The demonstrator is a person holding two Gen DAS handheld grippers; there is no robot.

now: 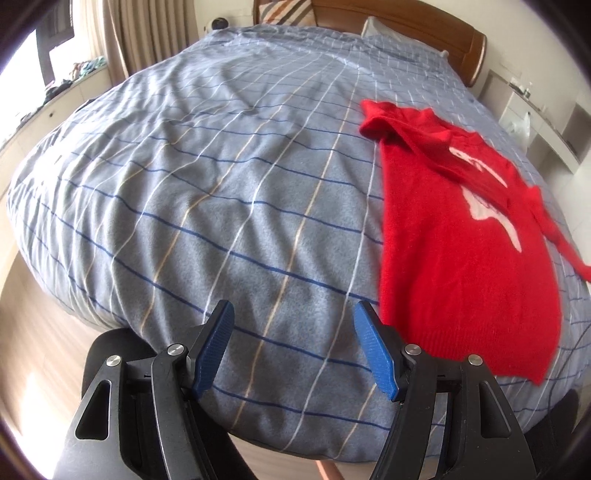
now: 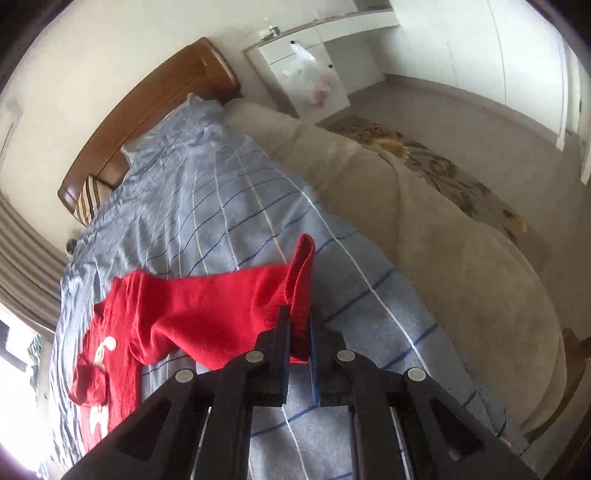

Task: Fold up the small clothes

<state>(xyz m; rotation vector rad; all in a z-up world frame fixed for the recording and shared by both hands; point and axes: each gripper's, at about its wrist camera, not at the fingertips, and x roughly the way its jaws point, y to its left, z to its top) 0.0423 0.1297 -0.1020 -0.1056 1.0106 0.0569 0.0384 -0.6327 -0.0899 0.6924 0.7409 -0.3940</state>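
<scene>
A small red sweater [image 1: 458, 236] with a white motif lies on the right side of the checked grey-blue duvet [image 1: 221, 184]. My left gripper [image 1: 293, 350] hovers over the near edge of the bed, open and empty, just left of the sweater's hem. In the right wrist view my right gripper [image 2: 299, 325] is shut on the cuff of the red sweater's sleeve [image 2: 295, 288], and the sleeve is lifted off the duvet [image 2: 229, 206]. The rest of the sweater [image 2: 122, 332] lies flat at the left.
A wooden headboard [image 1: 424, 33] and a striped pillow [image 1: 288, 11] are at the far end. A beige blanket [image 2: 424, 229] covers the bed's right side. White cabinets [image 2: 303, 66] stand beyond. Wooden floor [image 1: 33, 350] shows below the bed's near edge.
</scene>
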